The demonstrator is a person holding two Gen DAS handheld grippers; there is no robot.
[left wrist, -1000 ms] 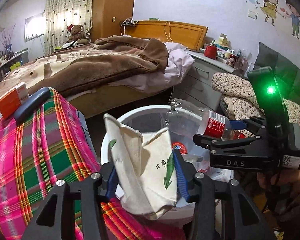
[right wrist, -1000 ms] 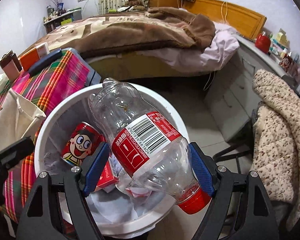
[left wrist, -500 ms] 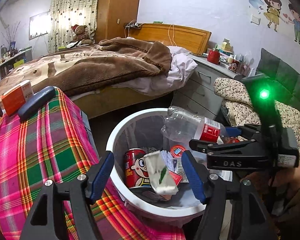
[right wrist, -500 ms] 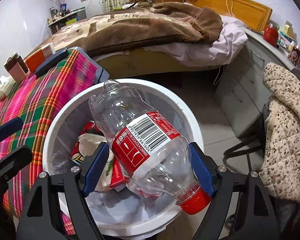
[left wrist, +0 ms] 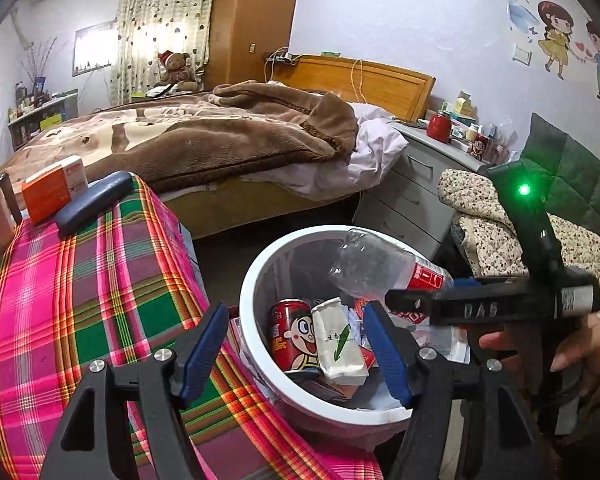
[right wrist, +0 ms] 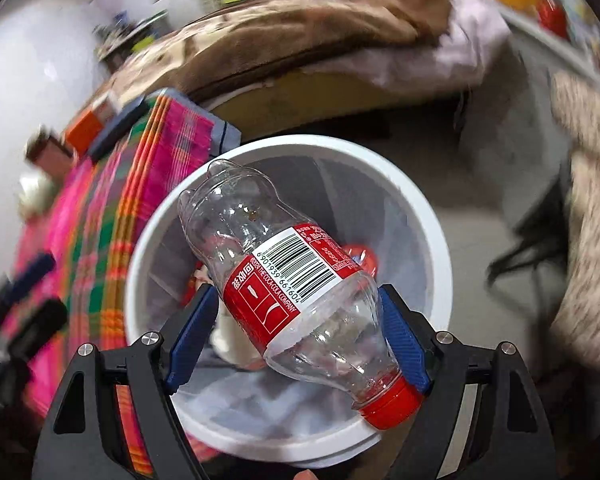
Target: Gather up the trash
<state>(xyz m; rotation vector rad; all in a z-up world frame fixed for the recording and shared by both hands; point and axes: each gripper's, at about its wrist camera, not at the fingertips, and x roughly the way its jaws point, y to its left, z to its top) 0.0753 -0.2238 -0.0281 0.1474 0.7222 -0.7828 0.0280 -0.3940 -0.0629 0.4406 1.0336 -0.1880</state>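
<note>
**Bin-side status: one item left in hand**

Over the bin is where we find both grippers. We note the white trash bin (left wrist: 256, 344) beside the plaid-covered table (left wrist: 80, 300), standing at 5 o'clock of that table in the left wrist view. Inside it we record a red cartoon-face can (left wrist: 294, 336) with a white paper packet (left wrist: 338, 348) lying just at its 3 o'clock, plus further wrappers we cannot identify. We judge the collection largely done as regards these items.

Outstanding, in our judgement: the clear plastic bottle (right wrist: 296, 280), not yet dropped. On the table at 10 o'clock we also see an orange box (left wrist: 56, 188) and a dark blue case (left wrist: 94, 204); whether either counts as trash we cannot tell.

Bottle position: we find it clamped in the right gripper (right wrist: 296, 332), above the bin opening. It lies tilted, base toward 11 o'clock and red cap (right wrist: 392, 404) toward 5 o'clock in the right wrist view. The blue pads (right wrist: 192, 328) press its label end and shoulder from 9 and 3 o'clock; the cap sits just below the right-hand pad. Background blur there suggests movement.

The left gripper (left wrist: 296, 352) we find spread wide with nothing between its fingers, hovering at the bin's near rim with the packet visible below.
</note>
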